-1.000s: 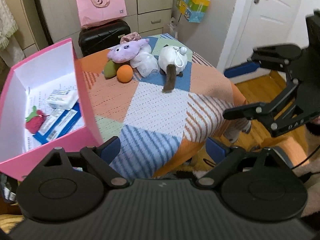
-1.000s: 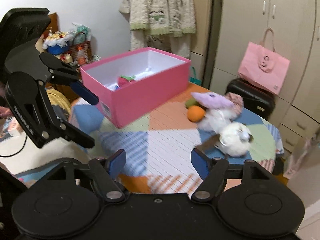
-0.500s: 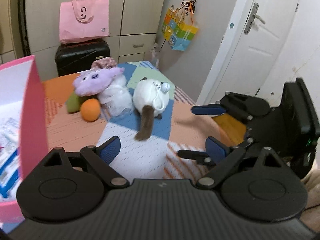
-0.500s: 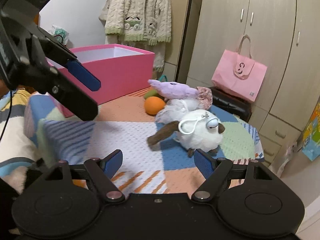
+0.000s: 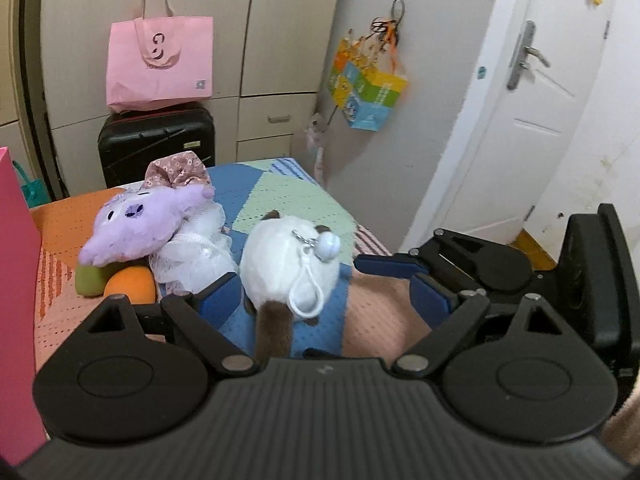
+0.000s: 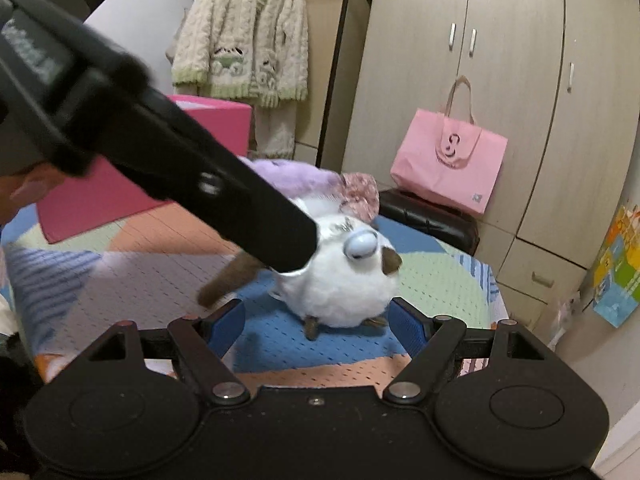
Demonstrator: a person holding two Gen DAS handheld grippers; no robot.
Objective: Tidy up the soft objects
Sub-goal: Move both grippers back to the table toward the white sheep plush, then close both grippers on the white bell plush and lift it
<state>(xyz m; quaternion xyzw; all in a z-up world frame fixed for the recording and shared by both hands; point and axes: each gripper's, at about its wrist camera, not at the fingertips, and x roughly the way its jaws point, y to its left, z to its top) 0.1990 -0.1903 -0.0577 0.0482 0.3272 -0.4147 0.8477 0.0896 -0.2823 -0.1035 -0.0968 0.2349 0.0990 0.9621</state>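
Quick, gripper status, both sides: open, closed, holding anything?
Left gripper: open, holding nothing, fingers either side of the white plush cat.
Right gripper: open, holding nothing, facing the same cat.

**behind the table**

a black suitcase (image 5: pixel 156 148) stands just past the table's (image 5: pixel 280 184) far edge. on the suitcase sits a pink bag (image 5: pixel 160 56), against the wardrobe (image 5: pixel 260 32). right of the suitcase hang a colourful bag (image 5: pixel 368 88) and a white door (image 5: pixel 532 112). left of it, a knit cardigan (image 6: pixel 244 36) hangs.
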